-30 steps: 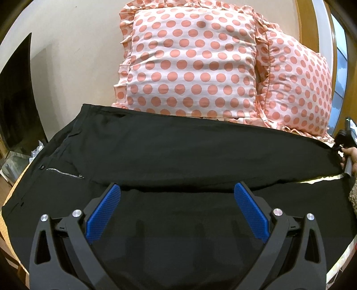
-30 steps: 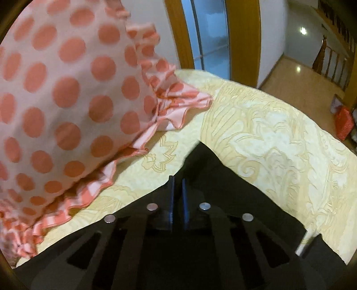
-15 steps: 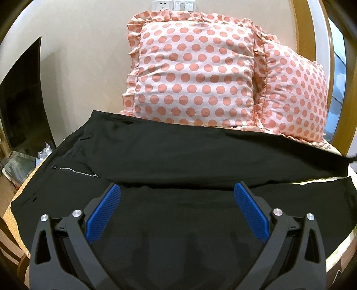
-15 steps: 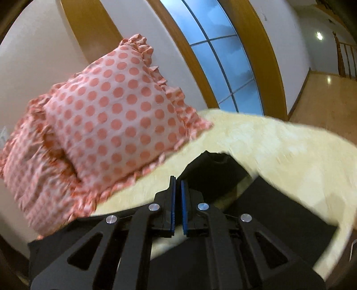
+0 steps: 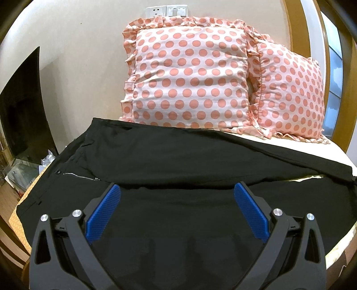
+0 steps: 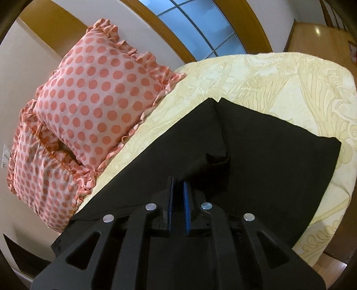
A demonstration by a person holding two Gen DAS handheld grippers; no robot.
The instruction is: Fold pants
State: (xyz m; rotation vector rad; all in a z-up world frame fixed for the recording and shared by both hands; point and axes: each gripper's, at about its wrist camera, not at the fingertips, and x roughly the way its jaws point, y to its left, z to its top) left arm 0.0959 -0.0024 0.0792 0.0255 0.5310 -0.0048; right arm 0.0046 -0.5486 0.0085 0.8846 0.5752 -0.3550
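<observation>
Two legs of black pants (image 5: 178,160) below pillows (image 5: 189,75). Soft, light, limp; best gripped at hems. Left claw (image 5: 176,214) apart; right claw (image 6: 177,189) clamped on pants.

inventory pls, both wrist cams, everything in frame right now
pants: 1, black, spread across the bed, zip end left
pillows: 2, pink with coral dots, ruffled, against the wall behind the pants
bedspread: 1, cream with leaf pattern, under the pants
wall sockets: 1 row, white, above the pillows
screen: 1, black, left of the bed
window: 1, blue panes, wooden frame, past the pillows
left gripper: 1, black, blue fingers wide open over the pants
right gripper: 1, black, blue fingers pinching the pants fabric
</observation>
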